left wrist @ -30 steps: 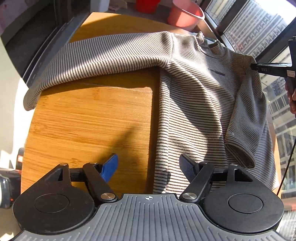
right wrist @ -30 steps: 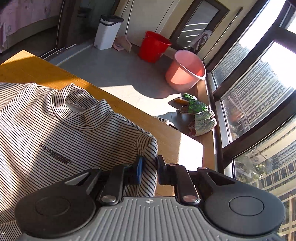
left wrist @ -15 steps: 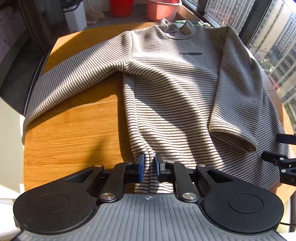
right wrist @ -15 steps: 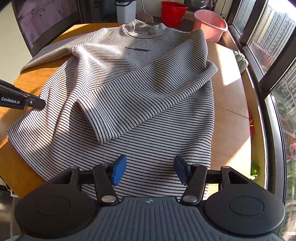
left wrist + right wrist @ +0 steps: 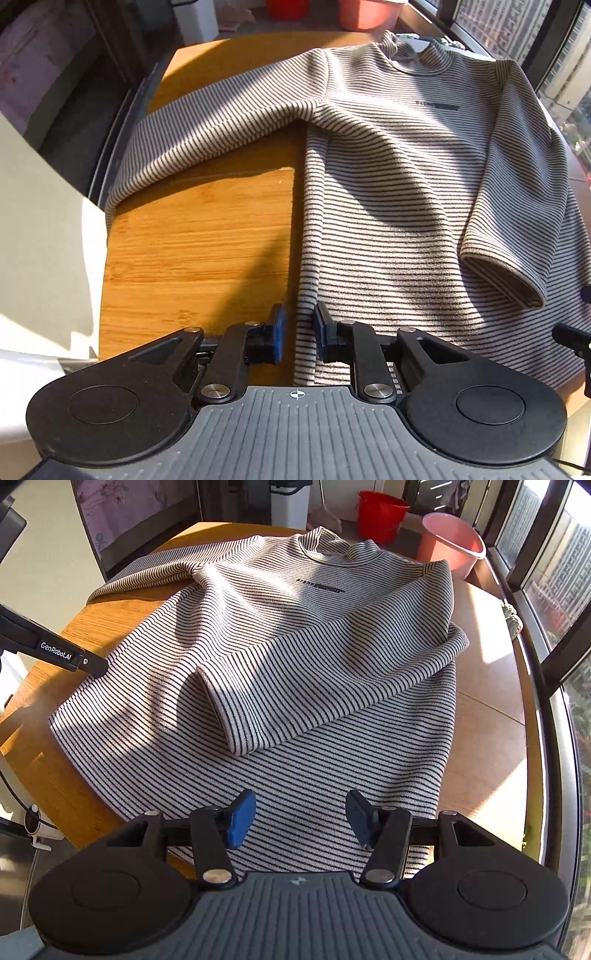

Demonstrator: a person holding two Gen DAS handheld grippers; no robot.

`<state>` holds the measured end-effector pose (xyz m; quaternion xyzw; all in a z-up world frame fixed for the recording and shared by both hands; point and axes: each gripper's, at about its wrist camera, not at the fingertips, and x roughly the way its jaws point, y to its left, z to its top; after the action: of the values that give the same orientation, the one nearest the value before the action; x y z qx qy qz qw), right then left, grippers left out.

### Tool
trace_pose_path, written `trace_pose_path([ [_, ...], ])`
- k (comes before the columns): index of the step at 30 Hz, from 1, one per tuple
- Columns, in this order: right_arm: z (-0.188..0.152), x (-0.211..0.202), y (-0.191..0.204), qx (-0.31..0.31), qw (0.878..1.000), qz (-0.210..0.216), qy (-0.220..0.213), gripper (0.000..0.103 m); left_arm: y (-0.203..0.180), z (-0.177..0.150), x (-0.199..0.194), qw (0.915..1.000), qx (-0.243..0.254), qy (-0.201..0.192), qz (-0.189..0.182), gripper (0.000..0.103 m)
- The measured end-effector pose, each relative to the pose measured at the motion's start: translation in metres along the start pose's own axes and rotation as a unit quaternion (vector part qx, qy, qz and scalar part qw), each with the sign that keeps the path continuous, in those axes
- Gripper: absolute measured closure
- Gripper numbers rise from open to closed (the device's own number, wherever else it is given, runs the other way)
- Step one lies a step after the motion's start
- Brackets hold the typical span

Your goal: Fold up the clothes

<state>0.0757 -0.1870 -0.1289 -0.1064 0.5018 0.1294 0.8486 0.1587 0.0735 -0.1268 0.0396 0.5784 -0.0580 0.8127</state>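
In the left wrist view, the left tool [image 5: 297, 334] is at the bottom centre of the frame. Its two blue pads stand a little apart, with the left bottom corner of the striped sweater [image 5: 406, 206] between them; the gap is narrow, but I cannot tell if the pads really press the cloth. To the left of this hem edge the wooden worktop [image 5: 199, 258] is bare and partly in sun. At the right edge of the same frame a small black part of the other tool is visible near the hem.

In the right wrist view, the right tool [image 5: 299, 821] is at the bottom centre, released, its pads wide apart above the bottom hem of the sweater and holding nothing. Just beyond it, in the middle of the frame, one sleeve [image 5: 332, 679] lies folded across the front of the sweater, with its cuff pointing to the lower left. The sweater is spread flat on the worktop, front side up, collar at the far end. The other sleeve [image 5: 214, 129] stretches out to the upper left of the left wrist frame and reaches the worktop edge.

Behind the worktop, at the top of the right wrist frame, stand a pink bucket [image 5: 454, 542], a red bucket [image 5: 382, 515] and a white bin [image 5: 290, 502] on the floor.
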Motion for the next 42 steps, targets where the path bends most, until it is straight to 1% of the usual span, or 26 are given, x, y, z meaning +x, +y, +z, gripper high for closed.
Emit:
trace_pose_path([
  [2, 0.015, 0.0, 0.013, -0.043, 0.999, -0.005, -0.033, 0.048, 0.003, -0.001, -0.005, 0.9995, -0.021, 0.004, -0.023, 0.077],
  [3, 0.022, 0.0, 0.02, -0.065, 0.997, -0.007, -0.05, 0.048, 0.005, -0.001, -0.008, 0.9987, -0.032, 0.005, -0.04, 0.073],
  [5, 0.036, 0.012, 0.034, -0.082, 0.995, 0.006, -0.05, 0.047, 0.004, -0.001, -0.013, 0.9966, -0.048, 0.009, -0.067, 0.051],
  [6, 0.041, 0.019, 0.04, -0.092, 0.995, 0.009, -0.045, 0.048, 0.003, 0.0, -0.017, 0.9955, -0.055, 0.007, -0.076, 0.047],
  [7, 0.046, 0.027, 0.04, -0.094, 0.995, 0.007, -0.035, 0.056, 0.001, 0.001, -0.019, 0.995, -0.054, 0.005, -0.084, 0.044],
  [8, 0.05, 0.034, 0.041, -0.095, 0.995, 0.004, -0.024, 0.07, -0.002, 0.002, -0.022, 0.9945, -0.053, 0.003, -0.091, 0.041],
  [9, 0.056, 0.034, 0.03, -0.064, 0.998, 0.017, -0.017, 0.079, -0.004, 0.003, -0.022, 0.9941, -0.052, 0.0, -0.095, 0.038],
  [10, 0.063, 0.032, 0.018, -0.031, 0.999, 0.03, -0.011, 0.091, -0.007, 0.004, -0.023, 0.9937, -0.051, -0.003, -0.1, 0.032],
  [11, 0.069, 0.031, 0.006, 0.003, 0.999, 0.044, -0.004, 0.092, -0.01, 0.004, -0.024, 0.9929, -0.049, -0.004, -0.108, 0.03],
  [13, 0.082, 0.012, -0.033, 0.076, 0.996, 0.038, -0.025, 0.096, -0.015, 0.005, -0.024, 0.9914, -0.048, -0.005, -0.122, 0.028],
  [14, 0.087, -0.008, -0.067, 0.132, 0.99, 0.021, -0.049, 0.1, -0.017, 0.005, -0.022, 0.9907, -0.049, -0.005, -0.127, 0.027],
  [15, 0.092, -0.027, -0.102, 0.182, 0.981, 0.002, -0.073, 0.1, -0.02, 0.005, -0.021, 0.9899, -0.05, -0.005, -0.132, 0.026],
  [16, 0.096, -0.047, -0.135, 0.229, 0.968, -0.017, -0.102, 0.1, -0.022, 0.006, -0.019, 0.9892, -0.05, -0.005, -0.138, 0.025],
  [18, 0.106, -0.084, -0.191, 0.296, 0.941, -0.058, -0.155, 0.1, -0.026, 0.006, -0.016, 0.9875, -0.052, -0.005, -0.149, 0.024],
  [19, 0.109, -0.1, -0.21, 0.31, 0.931, -0.074, -0.178, 0.1, -0.029, 0.006, -0.014, 0.9867, -0.053, -0.005, -0.154, 0.023],
  [20, 0.116, -0.114, -0.223, 0.312, 0.925, -0.086, -0.198, 0.1, -0.031, 0.006, -0.013, 0.9858, -0.054, -0.005, -0.159, 0.023],
  [23, 0.14, -0.144, -0.235, 0.304, 0.915, -0.092, -0.249, 0.1, -0.033, 0.006, -0.009, 0.9844, -0.062, -0.001, -0.164, 0.023],
  [25, 0.155, -0.15, -0.231, 0.306, 0.908, -0.071, -0.277, 0.1, -0.033, 0.007, -0.006, 0.9839, -0.064, 0.002, -0.167, 0.022],
  [26, 0.164, -0.148, -0.226, 0.305, 0.907, -0.059, -0.285, 0.1, -0.033, 0.007, -0.006, 0.9838, -0.062, 0.002, -0.168, 0.022],
  [28, 0.184, -0.134, -0.21, 0.301, 0.908, -0.025, -0.29, 0.1, -0.031, 0.007, -0.006, 0.9836, -0.059, 0.003, -0.171, 0.021],
  [30, 0.2, -0.112, -0.189, 0.286, 0.915, -0.003, -0.284, 0.1, -0.028, 0.008, -0.004, 0.9836, -0.06, 0.003, -0.17, 0.02],
  [34, 0.223, -0.064, -0.149, 0.271, 0.927, 0.037, -0.255, 0.1, -0.02, 0.009, 0.002, 0.9829, -0.065, 0.008, -0.172, 0.018],
  [38, 0.232, -0.029, -0.11, 0.253, 0.939, 0.051, -0.229, 0.1, -0.01, 0.007, 0.01, 0.9811, -0.074, 0.019, -0.178, 0.018],
  [42, 0.24, -0.008, -0.081, 0.235, 0.947, 0.057, -0.213, 0.099, -0.002, 0.0, 0.016, 0.9782, -0.08, 0.025, -0.19, 0.016],
])
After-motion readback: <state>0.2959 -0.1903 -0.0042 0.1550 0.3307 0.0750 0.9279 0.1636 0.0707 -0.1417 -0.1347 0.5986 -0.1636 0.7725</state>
